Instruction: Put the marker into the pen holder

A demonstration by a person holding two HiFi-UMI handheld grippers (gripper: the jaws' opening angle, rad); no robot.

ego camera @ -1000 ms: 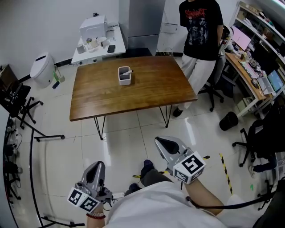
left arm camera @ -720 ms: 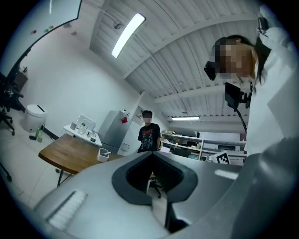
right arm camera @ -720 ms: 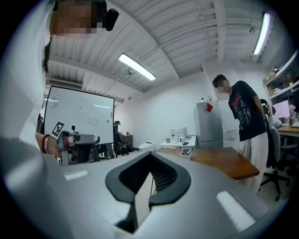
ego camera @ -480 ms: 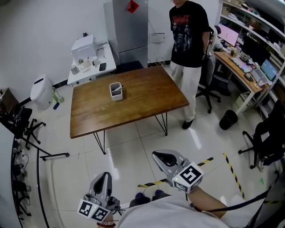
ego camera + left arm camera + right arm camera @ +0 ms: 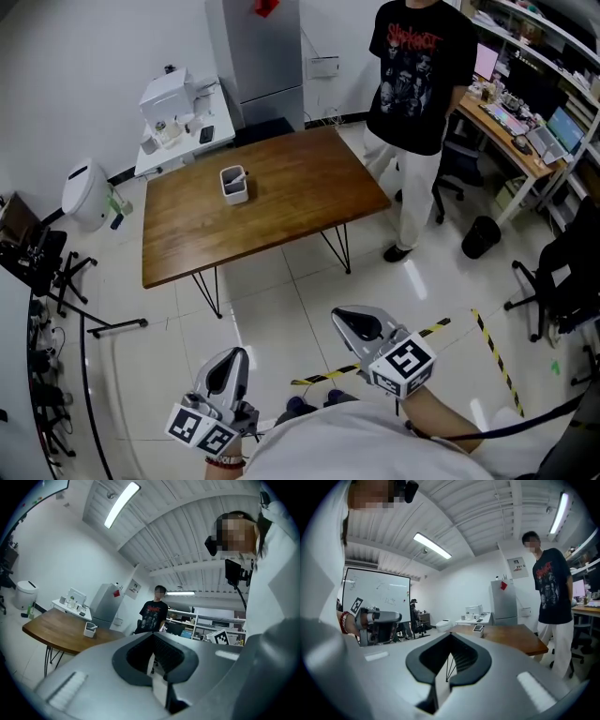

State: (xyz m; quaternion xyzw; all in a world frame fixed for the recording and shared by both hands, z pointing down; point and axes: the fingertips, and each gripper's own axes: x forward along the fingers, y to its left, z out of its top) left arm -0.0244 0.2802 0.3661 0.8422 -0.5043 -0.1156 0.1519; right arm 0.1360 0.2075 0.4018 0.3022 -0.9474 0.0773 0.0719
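A white pen holder (image 5: 232, 184) stands on the brown wooden table (image 5: 300, 202), far ahead of me, with a marker (image 5: 237, 174) resting inside it. It also shows small in the left gripper view as the pen holder (image 5: 89, 629), and in the right gripper view as the pen holder (image 5: 478, 629). My left gripper (image 5: 228, 364) hangs low over the floor, near my body, shut and empty. My right gripper (image 5: 360, 322) is beside it at the right, also shut with nothing in it. Both are well short of the table.
A person in a black T-shirt (image 5: 418, 56) stands at the table's right end. Behind it are a white side table (image 5: 178, 117) and a grey cabinet (image 5: 255, 47). Tripod stands (image 5: 42, 258) are at the left. A computer desk (image 5: 525, 127) and a black bin (image 5: 480, 236) are at the right.
The view has shifted, so the table sits a little lower left in the picture. The standing person has stepped slightly right. Both grippers stay shut and low.
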